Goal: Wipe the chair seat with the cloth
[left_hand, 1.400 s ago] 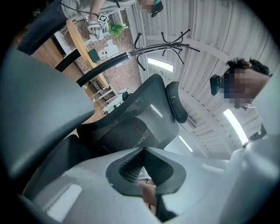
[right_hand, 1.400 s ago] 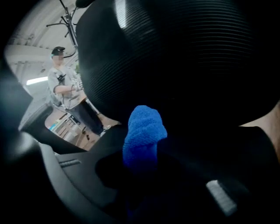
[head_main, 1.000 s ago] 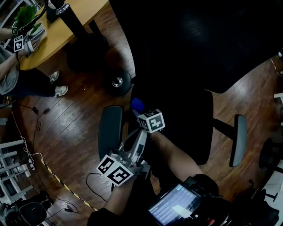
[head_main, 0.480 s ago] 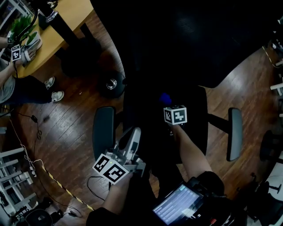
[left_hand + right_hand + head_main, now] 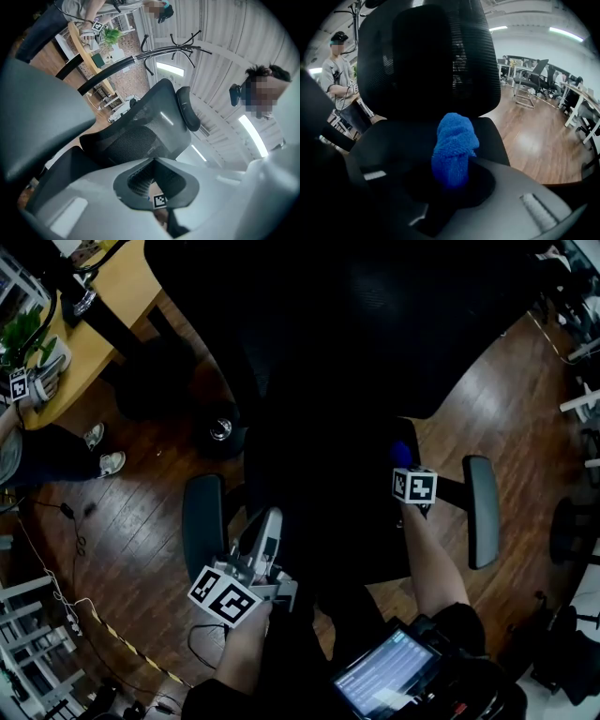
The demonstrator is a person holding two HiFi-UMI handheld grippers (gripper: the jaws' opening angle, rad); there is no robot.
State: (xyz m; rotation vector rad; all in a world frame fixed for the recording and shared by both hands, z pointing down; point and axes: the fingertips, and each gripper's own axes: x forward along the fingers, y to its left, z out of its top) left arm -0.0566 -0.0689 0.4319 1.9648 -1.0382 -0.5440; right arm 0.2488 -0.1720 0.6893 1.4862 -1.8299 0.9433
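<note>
The right tongs (image 5: 455, 174) are clamped on a blue cloth (image 5: 454, 149), which they hold as a bunched roll. That probably gives them a firm wad to push with rather than a loose sheet. The roll sticks out just ahead of their tips. The black chair seat (image 5: 393, 136) spreads out beyond and to the left of it, and the mesh backrest (image 5: 440, 56) rises further on.

In the head view these tongs sit at the seat's right edge, close to the right armrest (image 5: 481, 512). Whether the cloth is actually pressing on the seat can't be made out.

The left tongs (image 5: 155, 160) are closed with nothing between them. They are held low near the seat's front left, just beside the left armrest (image 5: 201, 521), apparently to keep them out of the wiping path.

The cloth is a vivid blue with a nubby terry pile. It looks soft and dry, and its top is folded over.
</note>
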